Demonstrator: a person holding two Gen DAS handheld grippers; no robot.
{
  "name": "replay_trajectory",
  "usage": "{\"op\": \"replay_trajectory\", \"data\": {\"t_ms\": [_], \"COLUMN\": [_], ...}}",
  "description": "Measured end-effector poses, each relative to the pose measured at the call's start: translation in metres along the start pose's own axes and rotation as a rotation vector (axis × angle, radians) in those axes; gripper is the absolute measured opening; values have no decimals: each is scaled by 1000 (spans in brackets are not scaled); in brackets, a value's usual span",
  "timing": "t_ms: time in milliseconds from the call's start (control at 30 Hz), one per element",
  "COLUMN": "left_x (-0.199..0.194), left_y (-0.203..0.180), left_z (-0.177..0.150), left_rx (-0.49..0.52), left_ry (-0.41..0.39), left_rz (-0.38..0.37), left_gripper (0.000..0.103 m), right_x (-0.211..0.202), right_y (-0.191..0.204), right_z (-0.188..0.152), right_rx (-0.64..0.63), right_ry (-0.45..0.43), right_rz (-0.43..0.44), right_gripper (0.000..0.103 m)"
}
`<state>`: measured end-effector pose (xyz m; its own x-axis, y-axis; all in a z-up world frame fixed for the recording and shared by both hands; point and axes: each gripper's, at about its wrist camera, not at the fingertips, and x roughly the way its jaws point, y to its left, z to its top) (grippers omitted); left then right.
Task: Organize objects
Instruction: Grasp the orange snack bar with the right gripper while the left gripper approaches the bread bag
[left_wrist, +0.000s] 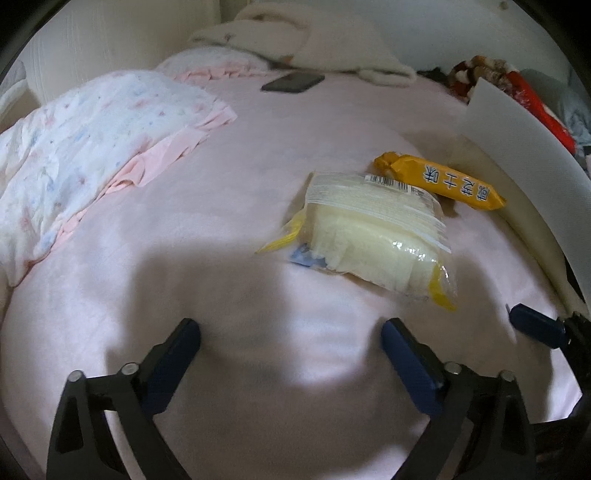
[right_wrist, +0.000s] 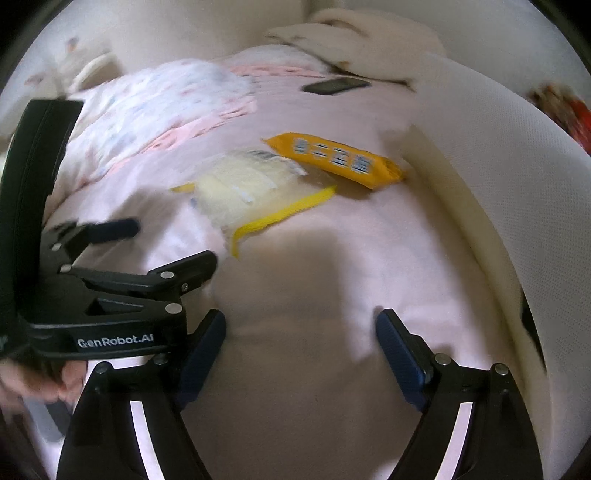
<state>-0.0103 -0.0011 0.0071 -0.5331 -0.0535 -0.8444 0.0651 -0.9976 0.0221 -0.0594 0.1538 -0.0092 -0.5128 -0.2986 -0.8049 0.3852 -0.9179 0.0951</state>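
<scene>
A clear bag of pale yellow slices (left_wrist: 373, 236) (right_wrist: 243, 188) lies on the pink bed sheet (left_wrist: 258, 166). Just behind it rests an orange snack packet (left_wrist: 443, 181) (right_wrist: 336, 157) with printed characters. My left gripper (left_wrist: 290, 328) hovers open over bare sheet, short of the bag, nothing between its fingers. It also appears at the left of the right wrist view, the left gripper (right_wrist: 166, 243) pointing toward the bag. My right gripper (right_wrist: 301, 321) is open too, over bare sheet nearer than both packets. One blue fingertip (left_wrist: 532, 325) of the right gripper pokes in at the left wrist view's right edge.
A white curved container wall (left_wrist: 517, 147) (right_wrist: 498, 166) rises at the right, close to the orange packet. A floral quilt (left_wrist: 92, 129) is bunched at the left. A dark phone (left_wrist: 293, 82) lies far back, beside white fluffy fabric (left_wrist: 314, 40). Red-and-brown items (left_wrist: 532, 99) sit beyond the wall.
</scene>
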Motion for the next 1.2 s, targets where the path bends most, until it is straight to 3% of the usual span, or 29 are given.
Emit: {"op": "replay_trajectory", "data": {"t_ms": [33, 67, 100, 200, 333, 500, 667, 900, 1100, 1200], "left_x": [-2, -4, -10, -31, -48, -32, -18, -2, 5, 10], "left_y": [-1, -2, -1, 1, 11, 47, 71, 70, 63, 65], "left_z": [5, 9, 14, 26, 41, 64, 73, 70, 69, 65], "left_rx": [-2, -11, -28, -42, -31, -123, -174, -182, -166, -184], "left_ry": [37, 61, 80, 61, 21, 90, 85, 169, 191, 214], "left_rz": [-12, -33, -81, -175, -209, -313, -303, -324, -328, -302], "left_gripper": [89, 80, 74, 74, 74, 73, 72, 72, 72, 72], "right_x": [0, 0, 0, -8, -35, -56, -42, -4, 24, 35], "right_y": [0, -2, -3, -8, -10, -6, 0, 19, 17, 7], "right_z": [2, 7, 11, 19, 28, 46, 87, 144, 124, 114], "right_rx": [10, 21, 36, 85, 101, 117, 90, -39, -196, -191], "right_ry": [14, 38, 58, 61, -37, -147, -107, -78, -29, 14], "right_rz": [1, 8, 5, 53, 93, 50, 30, 1, -51, -105], "right_gripper": [83, 81, 74, 48, 48, 48, 48, 48, 50, 55]}}
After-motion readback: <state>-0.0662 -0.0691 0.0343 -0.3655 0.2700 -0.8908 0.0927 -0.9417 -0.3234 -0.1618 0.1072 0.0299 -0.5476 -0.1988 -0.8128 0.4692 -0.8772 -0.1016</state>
